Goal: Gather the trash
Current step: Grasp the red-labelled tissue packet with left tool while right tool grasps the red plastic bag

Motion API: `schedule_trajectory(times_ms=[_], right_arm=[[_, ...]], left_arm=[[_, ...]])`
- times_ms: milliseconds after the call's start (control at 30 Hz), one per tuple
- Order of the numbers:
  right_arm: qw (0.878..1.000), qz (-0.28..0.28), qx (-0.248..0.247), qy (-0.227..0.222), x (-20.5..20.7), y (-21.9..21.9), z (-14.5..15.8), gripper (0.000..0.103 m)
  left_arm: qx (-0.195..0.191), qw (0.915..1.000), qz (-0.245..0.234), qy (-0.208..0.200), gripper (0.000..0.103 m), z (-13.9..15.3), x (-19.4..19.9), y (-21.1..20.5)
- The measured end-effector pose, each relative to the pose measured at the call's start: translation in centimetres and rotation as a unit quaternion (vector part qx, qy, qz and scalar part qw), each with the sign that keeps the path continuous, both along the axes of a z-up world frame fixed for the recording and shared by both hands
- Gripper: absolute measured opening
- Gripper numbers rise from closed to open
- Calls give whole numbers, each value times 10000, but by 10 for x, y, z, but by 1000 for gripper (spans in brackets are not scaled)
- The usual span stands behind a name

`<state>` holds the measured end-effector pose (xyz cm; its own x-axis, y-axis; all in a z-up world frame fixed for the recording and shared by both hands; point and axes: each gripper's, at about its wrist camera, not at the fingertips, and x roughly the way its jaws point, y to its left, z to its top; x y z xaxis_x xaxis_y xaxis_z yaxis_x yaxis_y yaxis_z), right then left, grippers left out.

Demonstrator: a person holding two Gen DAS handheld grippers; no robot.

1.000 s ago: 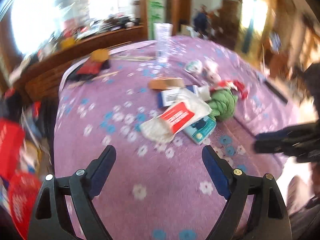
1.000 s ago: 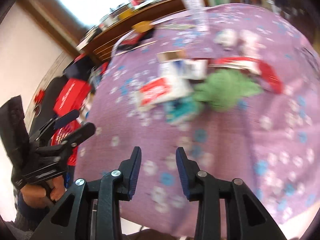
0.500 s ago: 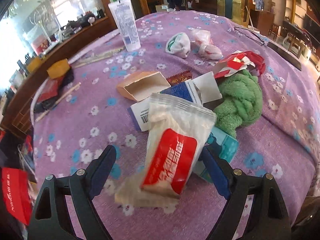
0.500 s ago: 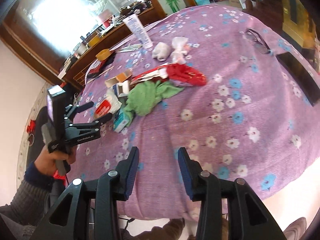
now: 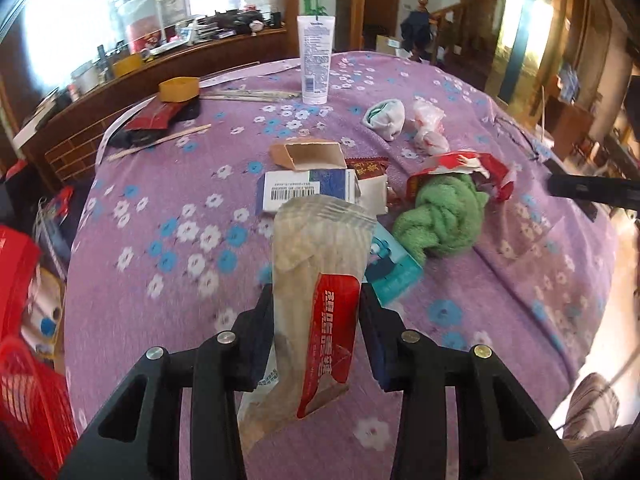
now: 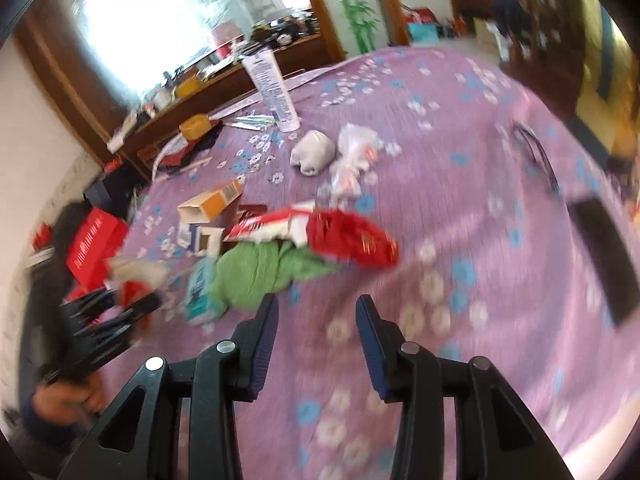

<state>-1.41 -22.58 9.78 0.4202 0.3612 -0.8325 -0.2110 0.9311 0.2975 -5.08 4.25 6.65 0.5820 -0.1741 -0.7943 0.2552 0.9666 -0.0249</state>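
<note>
A clear plastic wrapper with a red label (image 5: 320, 248) stands up between the fingers of my left gripper (image 5: 316, 312). The jaws are closing and both pads press its sides. Behind it on the purple flowered tablecloth (image 5: 160, 200) lies a pile of trash: a blue and white box (image 5: 304, 190), a teal packet (image 5: 394, 270), a torn brown carton (image 5: 308, 154), a red wrapper (image 5: 460, 164) and a knotted green cloth (image 5: 440, 216). My right gripper (image 6: 316, 320) hovers open over bare cloth, just in front of the green cloth (image 6: 260, 272), with nothing between its fingers.
A white tube (image 5: 315, 60) stands at the far side, with crumpled white wads (image 5: 386, 116) near it. A red basket (image 5: 24, 380) sits left of the table. A dark flat slab (image 6: 604, 252) lies at the right. A hand holds the left gripper (image 6: 108, 320).
My left gripper's jaws have come together on the red-label wrapper, which now stands upright between them. The right gripper has swung in closer to the green cloth and the pile.
</note>
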Motion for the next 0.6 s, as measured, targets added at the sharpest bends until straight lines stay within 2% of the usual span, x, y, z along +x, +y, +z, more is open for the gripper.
schedule_trajectory(times_ms=[233, 300, 333, 500, 600], right_arm=[[9965, 441, -680, -199, 42, 29, -32, 43], [9964, 555, -629, -90, 48, 33, -41, 26], [9964, 561, -637, -39, 49, 34, -43, 21], [9978, 394, -493, -183, 37, 21, -29, 19], [9995, 254, -52, -177, 22, 5, -14, 19]], left_arm=[[-241, 9986, 460, 3, 39, 11, -36, 2], [-266, 9977, 627, 26, 39, 12, -42, 4], [-269, 9972, 695, 25, 39, 13, -44, 5], [-267, 9944, 1018, -110, 39, 22, -57, 14], [-250, 9933, 1121, -159, 39, 25, -59, 15]])
